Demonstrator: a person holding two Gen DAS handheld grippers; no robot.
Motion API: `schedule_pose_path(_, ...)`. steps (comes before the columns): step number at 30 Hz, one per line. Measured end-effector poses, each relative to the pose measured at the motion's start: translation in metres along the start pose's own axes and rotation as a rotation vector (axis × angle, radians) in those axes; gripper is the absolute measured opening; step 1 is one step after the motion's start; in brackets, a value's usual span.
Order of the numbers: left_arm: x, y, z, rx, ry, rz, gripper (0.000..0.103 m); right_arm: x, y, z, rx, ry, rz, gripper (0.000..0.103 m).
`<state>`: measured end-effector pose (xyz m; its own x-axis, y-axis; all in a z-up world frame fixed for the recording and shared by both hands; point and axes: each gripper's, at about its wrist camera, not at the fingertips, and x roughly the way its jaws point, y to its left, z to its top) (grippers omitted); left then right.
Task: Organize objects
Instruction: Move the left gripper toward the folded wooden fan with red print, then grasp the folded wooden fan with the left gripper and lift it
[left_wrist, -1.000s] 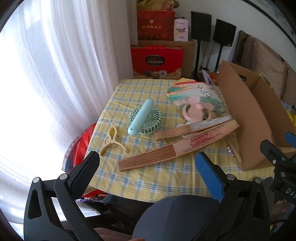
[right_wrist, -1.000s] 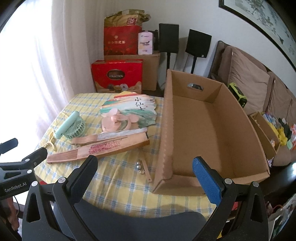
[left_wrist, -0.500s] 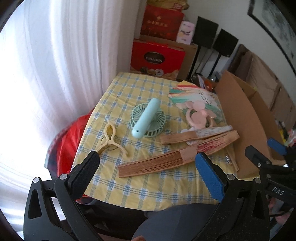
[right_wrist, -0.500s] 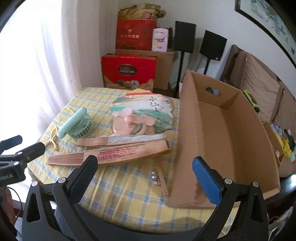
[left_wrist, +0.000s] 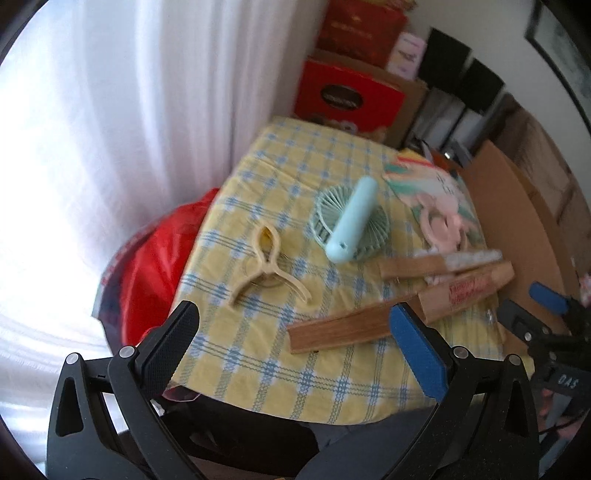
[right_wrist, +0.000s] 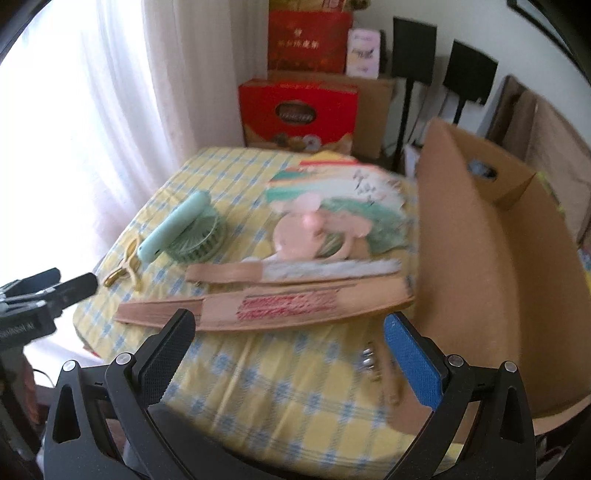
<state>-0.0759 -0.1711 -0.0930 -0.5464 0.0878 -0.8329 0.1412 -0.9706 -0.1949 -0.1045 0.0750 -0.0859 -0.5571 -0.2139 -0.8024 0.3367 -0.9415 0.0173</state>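
A yellow checked table holds a beige clip, a mint hand fan, a pink fan on a painted paper fan, and two folded wooden fans. A small keyring strip lies near the open cardboard box. My left gripper is open and empty above the table's near left corner. My right gripper is open and empty above the front edge, just short of the long folded fan.
White curtains hang at the left. A red bag sits below the table's left edge. Red gift boxes and black speakers stand behind the table. A sofa is behind the box.
Both grippers have moved forward and left toward the table; the fans and clip look larger. The objects have not moved.
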Motion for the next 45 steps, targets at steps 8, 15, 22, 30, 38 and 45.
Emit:
schedule_pose_path(8, 0.02, -0.016, -0.016, 0.1, 0.007, -0.038, 0.103, 0.022, -0.004, -0.013, 0.093, 0.085, 0.102, 0.103)
schedule_pose_path(15, 0.027, -0.035, -0.02, 0.238, -0.011, -0.003, 0.09, 0.039, -0.017, -0.018, 0.246, 0.117, 0.185, 0.095)
schedule_pose_path(22, 0.036, -0.04, -0.02, 0.275, 0.018, -0.057, 0.073, 0.049, -0.04, -0.018, 0.419, 0.1, 0.234, 0.083)
schedule_pose_path(30, 0.042, -0.06, -0.021, 0.386, 0.03, -0.125, 0.073, 0.055, -0.043, -0.02, 0.484, 0.035, 0.227, 0.078)
schedule_pose_path(38, 0.06, -0.077, -0.018, 0.492, 0.075, -0.15, 0.073, 0.066, -0.044, -0.017, 0.508, 0.03, 0.261, 0.051)
schedule_pose_path(45, 0.066, -0.078, -0.018, 0.519, 0.09, -0.172, 0.064, 0.071, -0.044, -0.016, 0.519, 0.054, 0.323, 0.043)
